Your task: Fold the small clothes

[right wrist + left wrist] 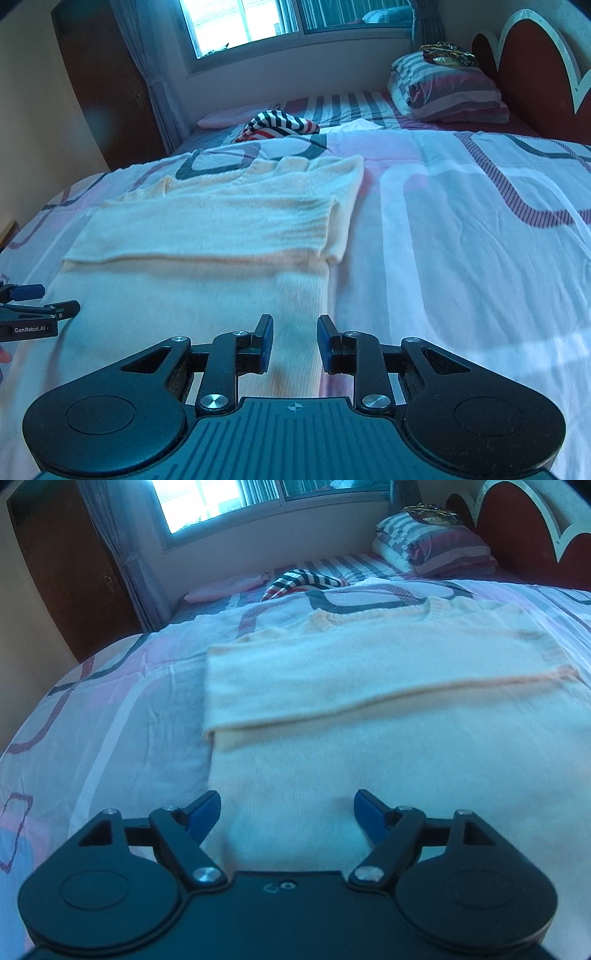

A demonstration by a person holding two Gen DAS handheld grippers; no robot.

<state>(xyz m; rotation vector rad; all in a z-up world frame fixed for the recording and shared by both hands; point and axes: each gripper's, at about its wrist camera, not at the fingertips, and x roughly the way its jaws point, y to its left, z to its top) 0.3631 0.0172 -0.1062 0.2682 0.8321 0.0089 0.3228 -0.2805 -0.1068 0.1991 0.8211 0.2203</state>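
A cream knit sweater (pixel 369 709) lies flat on the bed, its sleeves folded across the chest; it also shows in the right wrist view (pixel 207 251). My left gripper (pixel 286 818) is open and empty over the sweater's lower left part. It also shows at the left edge of the right wrist view (pixel 37 301). My right gripper (pixel 295 341) is open and empty over the sweater's lower right edge.
The bed has a pink and white patterned cover (pixel 461 240). A striped garment (pixel 277 125) and a pink item (pixel 221 118) lie further up. Pillows (pixel 447 92) sit by the red headboard (pixel 528 62). A window (pixel 277 18) and a wooden wardrobe (pixel 103 85) stand behind.
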